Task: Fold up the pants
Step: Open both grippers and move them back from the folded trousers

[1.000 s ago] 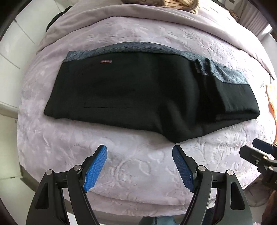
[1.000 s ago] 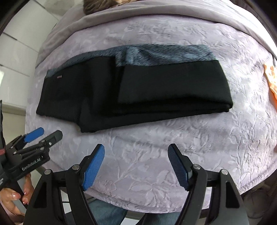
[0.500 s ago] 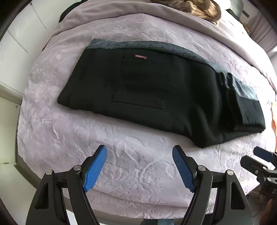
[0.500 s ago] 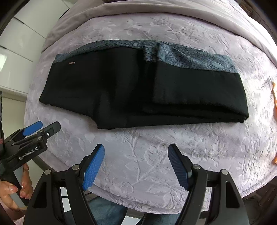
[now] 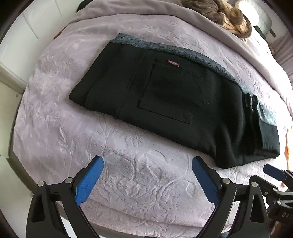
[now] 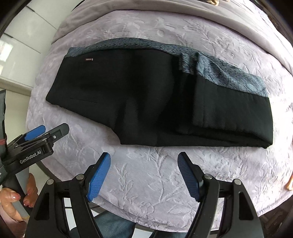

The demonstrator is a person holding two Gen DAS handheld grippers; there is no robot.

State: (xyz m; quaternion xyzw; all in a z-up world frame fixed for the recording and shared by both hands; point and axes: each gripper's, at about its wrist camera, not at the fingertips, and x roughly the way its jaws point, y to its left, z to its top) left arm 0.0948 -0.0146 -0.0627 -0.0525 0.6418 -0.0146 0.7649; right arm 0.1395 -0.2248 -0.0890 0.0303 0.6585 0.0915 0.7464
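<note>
Black pants [image 5: 174, 98] [image 6: 155, 102] with a grey fleecy lining along the far edge lie folded lengthwise on a lilac embossed bedspread [image 5: 139, 175] [image 6: 157, 175]. A back pocket and a small red tag [image 5: 173, 63] face up. My left gripper [image 5: 147, 163] hovers over the bedspread just short of the pants' near edge; its jaws are opening and nothing is between them. My right gripper [image 6: 144, 157] stands open below the pants' near edge, also with nothing in it. Each gripper shows at the side of the other's view.
The bed's near edge runs just under both grippers. A grey blanket [image 6: 164, 9] lies folded across the far side with a brown striped cloth [image 5: 227, 16] on it. White cabinets [image 6: 20, 33] stand at left. A hand [image 6: 12, 199] grips the left tool's handle.
Both views have swung so the pants sit further right and tilt. The left gripper's jaws stand wider apart than before. The right gripper's jaws are unchanged.
</note>
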